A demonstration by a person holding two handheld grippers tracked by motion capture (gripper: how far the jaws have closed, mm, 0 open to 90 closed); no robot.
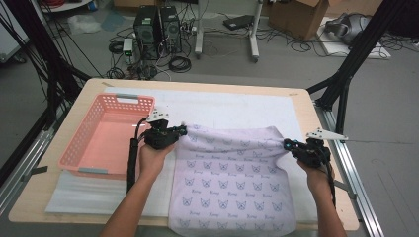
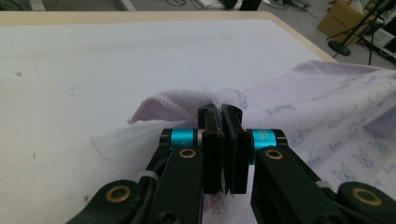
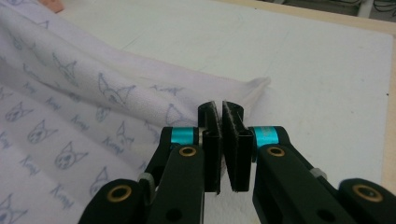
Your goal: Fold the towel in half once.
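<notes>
Far left on the wooden table (image 1: 42, 195): pink plastic basket (image 1: 106, 136), open-weave walls, nothing inside, sitting partly on the white mat (image 1: 222, 106) that covers most of the tabletop.

Just right of the basket: left hand (image 1: 153, 160) wrapped around the left gripper (image 1: 183, 131), grey three-cornered plate on top, cable trailing down beside the forearm. Jaws clamped tight on the far left corner of the lavender towel (image 1: 230, 177). Same story in the left gripper view, with the left gripper (image 2: 219, 114) pinching a bunched bit of hem and a small flap of towel (image 2: 327, 107) poking out to the side over the mat (image 2: 93, 70).

Middle: towel printed all over with little cat-face outlines and script, far edge stretched between the two grippers with a slight sag, creases fanning out from each pinched corner. Rest of it draped toward the near edge of the table and hanging over it.

Right: right gripper (image 1: 287, 144) closed on the far right corner, right hand (image 1: 316, 165) behind it, near the right edge of the table. In the right gripper view the right gripper (image 3: 220, 112) nips the hem, with the towel (image 3: 70, 107) running off to one side and the corner tip sticking out past the jaws onto the mat (image 3: 303, 60).

Beyond the table: floor with computer towers (image 1: 158, 27), loose cables, cardboard box (image 1: 301, 17).
</notes>
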